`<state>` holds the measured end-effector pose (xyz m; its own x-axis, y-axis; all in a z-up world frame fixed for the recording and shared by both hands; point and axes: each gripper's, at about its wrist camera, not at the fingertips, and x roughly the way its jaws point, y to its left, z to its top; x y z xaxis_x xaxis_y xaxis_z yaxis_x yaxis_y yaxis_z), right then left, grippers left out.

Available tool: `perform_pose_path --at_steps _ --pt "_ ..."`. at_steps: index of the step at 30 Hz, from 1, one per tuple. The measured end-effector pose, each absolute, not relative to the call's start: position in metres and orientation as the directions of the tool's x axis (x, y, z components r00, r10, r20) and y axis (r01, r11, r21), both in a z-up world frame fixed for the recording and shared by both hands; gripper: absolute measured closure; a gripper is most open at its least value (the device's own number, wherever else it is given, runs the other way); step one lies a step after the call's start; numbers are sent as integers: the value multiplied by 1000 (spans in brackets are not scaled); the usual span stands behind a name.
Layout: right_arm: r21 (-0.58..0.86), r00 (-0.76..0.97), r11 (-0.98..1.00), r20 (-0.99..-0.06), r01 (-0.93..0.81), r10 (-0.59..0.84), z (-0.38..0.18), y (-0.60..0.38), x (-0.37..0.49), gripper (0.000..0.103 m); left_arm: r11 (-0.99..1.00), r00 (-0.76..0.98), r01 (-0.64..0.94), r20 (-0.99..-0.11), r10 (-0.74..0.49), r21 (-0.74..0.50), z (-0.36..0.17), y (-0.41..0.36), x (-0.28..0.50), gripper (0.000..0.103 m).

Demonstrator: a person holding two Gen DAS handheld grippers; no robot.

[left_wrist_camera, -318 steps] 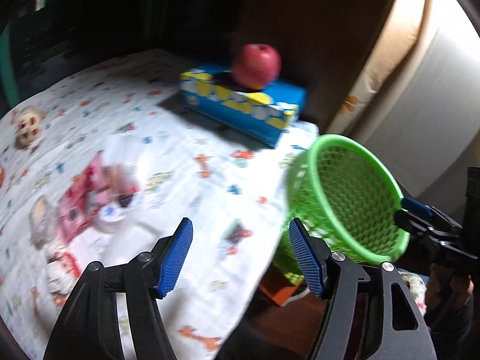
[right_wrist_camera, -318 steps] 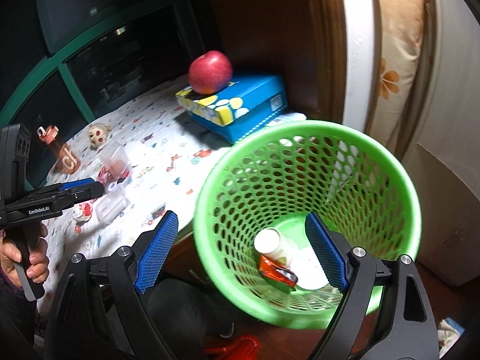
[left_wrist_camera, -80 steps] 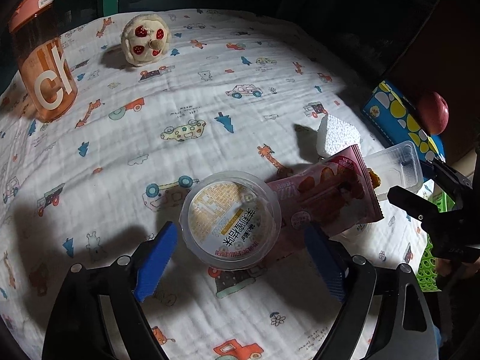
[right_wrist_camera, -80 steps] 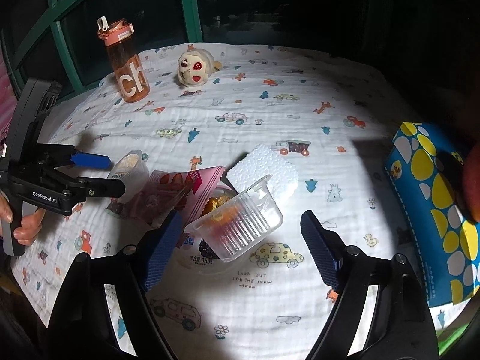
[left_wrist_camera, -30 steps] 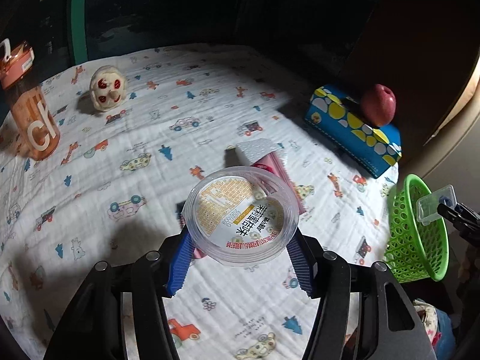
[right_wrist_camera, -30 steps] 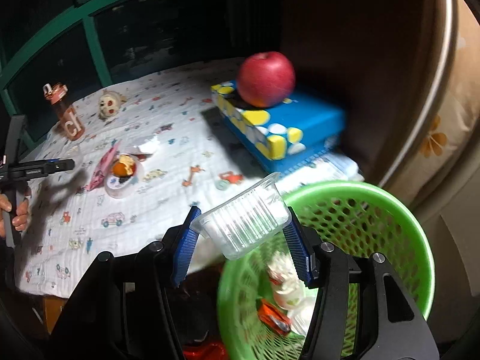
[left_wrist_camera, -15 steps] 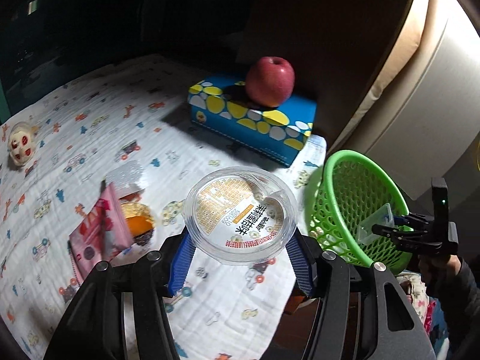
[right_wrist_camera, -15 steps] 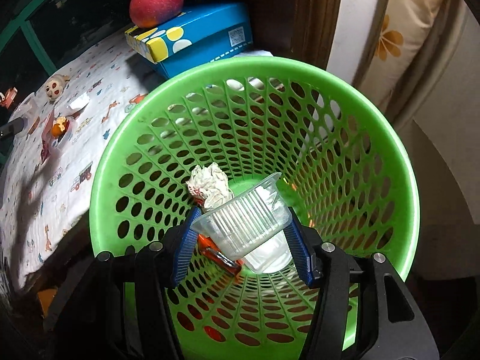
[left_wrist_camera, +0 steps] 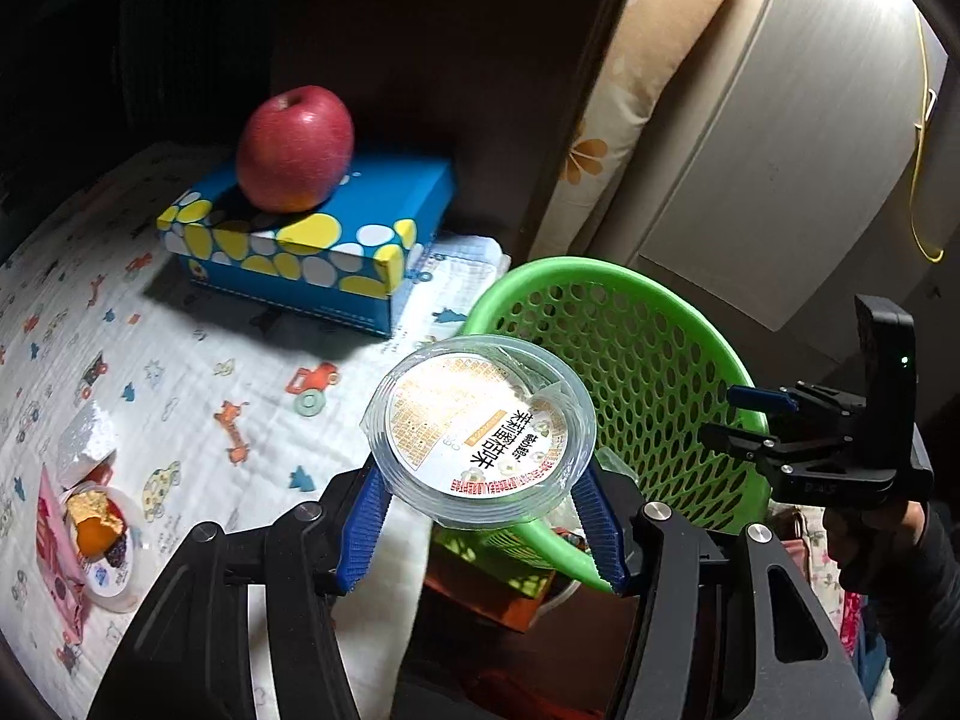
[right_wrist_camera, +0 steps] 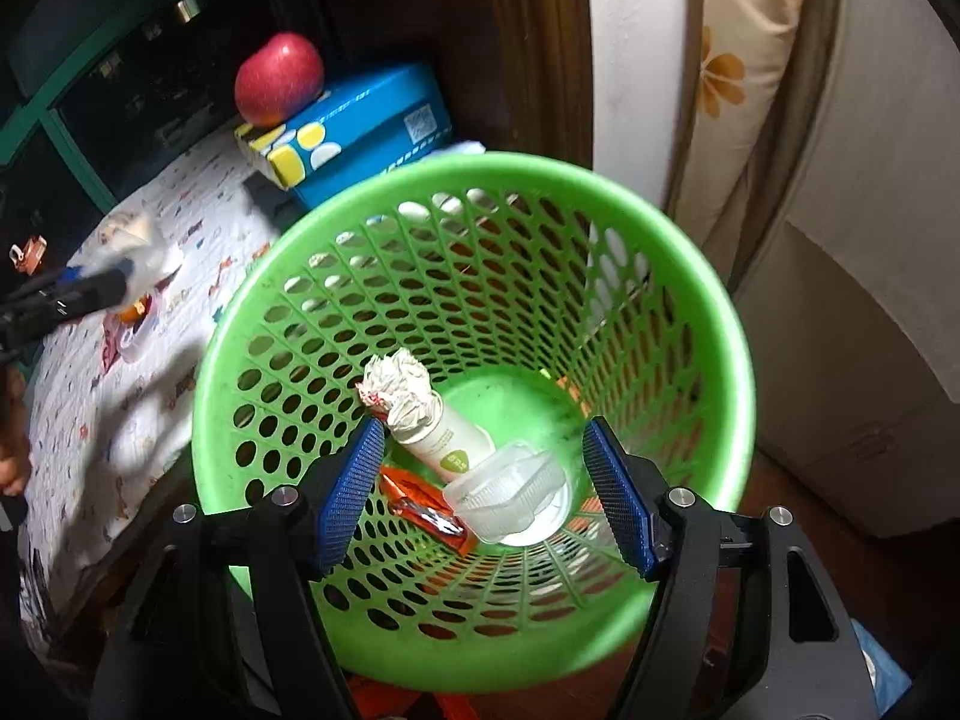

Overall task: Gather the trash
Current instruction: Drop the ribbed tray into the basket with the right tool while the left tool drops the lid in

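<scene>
My left gripper [left_wrist_camera: 480, 498] is shut on a round clear cup [left_wrist_camera: 480, 426] with a printed foil lid and holds it by the near rim of the green mesh basket [left_wrist_camera: 630, 312]. My right gripper [right_wrist_camera: 483, 438] hangs over the basket [right_wrist_camera: 480, 171], its jaws opening with nothing between them. The ribbed clear plastic tray [right_wrist_camera: 510, 492] lies loose at the basket's bottom, beside a white bottle [right_wrist_camera: 444, 438], crumpled paper [right_wrist_camera: 396, 387] and an orange wrapper [right_wrist_camera: 420, 504]. In the left wrist view the right gripper [left_wrist_camera: 720, 414] shows above the basket's far side.
A red apple [left_wrist_camera: 294, 147] rests on a blue box with yellow dots [left_wrist_camera: 312, 240] at the table's back corner. A pink wrapper [left_wrist_camera: 51, 534], an open cup of orange food [left_wrist_camera: 99, 534] and a white foam piece [left_wrist_camera: 87, 438] lie on the printed cloth. A curtain and pale cabinet stand behind the basket.
The right gripper's jaws have spread and the clear tray has dropped from them into the basket. The left gripper has carried the round cup across the table to the basket's rim.
</scene>
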<state>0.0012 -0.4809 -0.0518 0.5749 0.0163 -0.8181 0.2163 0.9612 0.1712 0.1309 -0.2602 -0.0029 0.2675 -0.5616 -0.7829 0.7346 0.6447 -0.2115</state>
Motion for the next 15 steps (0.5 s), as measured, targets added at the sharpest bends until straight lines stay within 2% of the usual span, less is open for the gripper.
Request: perform_pose_path --at_steps 15 --pt "214 642 938 -767 273 -13 -34 -499 -40 28 564 155 802 -843 -516 -198 -50 -330 95 47"
